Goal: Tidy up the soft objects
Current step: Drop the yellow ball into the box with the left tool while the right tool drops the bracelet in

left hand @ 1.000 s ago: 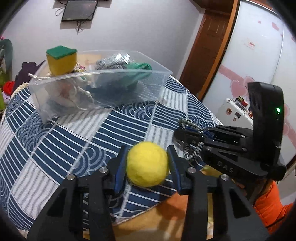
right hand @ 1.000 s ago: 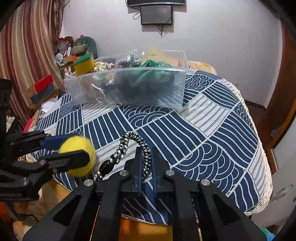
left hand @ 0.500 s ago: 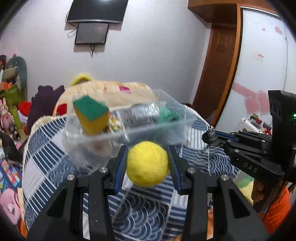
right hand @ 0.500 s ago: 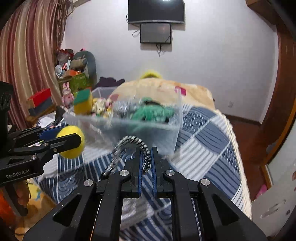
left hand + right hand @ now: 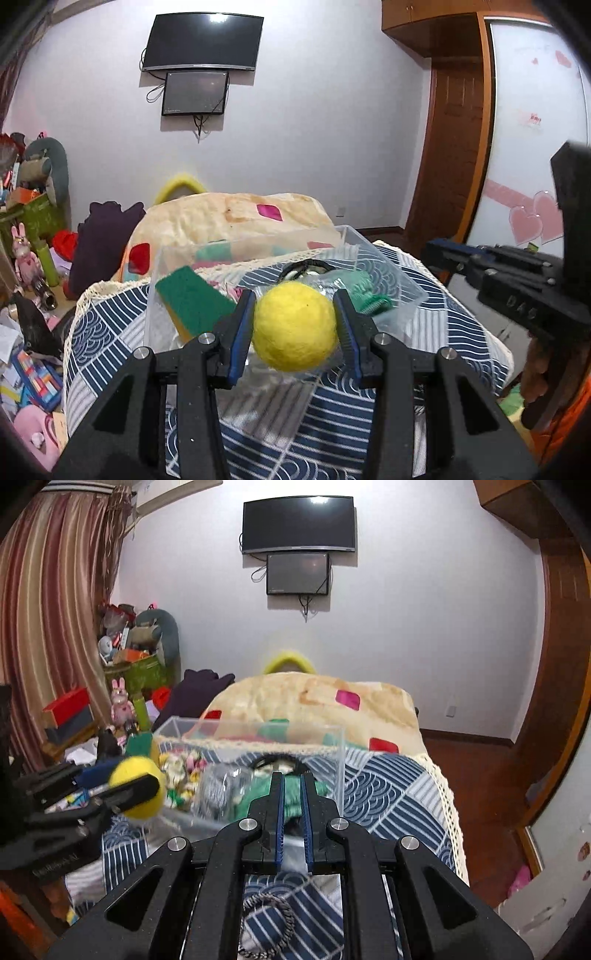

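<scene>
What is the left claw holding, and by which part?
The left claw holds a yellow ball, pinched across its widest part, with one finger pressed against each side.

Left gripper (image 5: 295,328) carrying yellow ball (image 5: 295,326) closer over clear bin (image 5: 388,266); braided cord (image 5: 271,915) dropping to frame bottom.

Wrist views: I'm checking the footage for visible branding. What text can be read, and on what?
"DAS": faint, on the body of the right gripper, left wrist view.
Lettering on the body of the left gripper, right wrist view: too blurred to read.
Red sticker on the wardrobe door: too small.
</scene>
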Demonstrator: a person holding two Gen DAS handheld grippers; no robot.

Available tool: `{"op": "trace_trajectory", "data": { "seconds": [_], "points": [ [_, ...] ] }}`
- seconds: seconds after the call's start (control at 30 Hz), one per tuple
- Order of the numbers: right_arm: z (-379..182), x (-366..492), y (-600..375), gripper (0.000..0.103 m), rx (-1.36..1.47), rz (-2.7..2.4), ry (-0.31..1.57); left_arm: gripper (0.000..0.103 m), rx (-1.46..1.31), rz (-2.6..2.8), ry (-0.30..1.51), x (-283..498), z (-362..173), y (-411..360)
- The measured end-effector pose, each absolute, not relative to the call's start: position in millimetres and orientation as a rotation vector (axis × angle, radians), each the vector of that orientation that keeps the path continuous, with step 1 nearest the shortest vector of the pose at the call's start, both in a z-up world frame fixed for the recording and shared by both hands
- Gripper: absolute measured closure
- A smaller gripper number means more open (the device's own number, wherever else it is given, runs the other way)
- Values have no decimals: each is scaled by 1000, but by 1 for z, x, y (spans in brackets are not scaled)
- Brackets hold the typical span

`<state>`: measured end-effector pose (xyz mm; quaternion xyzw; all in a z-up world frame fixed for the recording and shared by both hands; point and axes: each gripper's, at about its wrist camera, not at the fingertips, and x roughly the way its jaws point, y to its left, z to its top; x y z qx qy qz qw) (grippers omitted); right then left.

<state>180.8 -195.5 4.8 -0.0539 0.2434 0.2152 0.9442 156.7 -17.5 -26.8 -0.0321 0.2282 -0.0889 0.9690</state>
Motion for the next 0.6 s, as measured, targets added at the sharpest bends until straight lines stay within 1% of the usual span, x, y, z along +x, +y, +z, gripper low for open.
{"op": "trace_trajectory", "data": {
  "seconds": [0.17,0.23,0.3,0.37,0.57,0.6],
  "points": [
    [-10,180,-200,95,-92,478,559,61,-53,-150,491,177,-33,-16],
    [-23,176,-201,92,-114,480,598,61,-53,-147,509,182,-39,-16],
    [-39,174,-202,79,-134,482,643,60,-58,-137,516,188,-43,-16],
    [-52,175,-202,74,-160,477,675,60,-55,-132,520,190,-45,-16],
    [-85,185,-207,74,-165,476,776,60,-34,-115,547,200,-53,-19],
    [-90,186,-206,74,-171,480,792,59,-28,-117,559,202,-55,-20]
  ]
}}
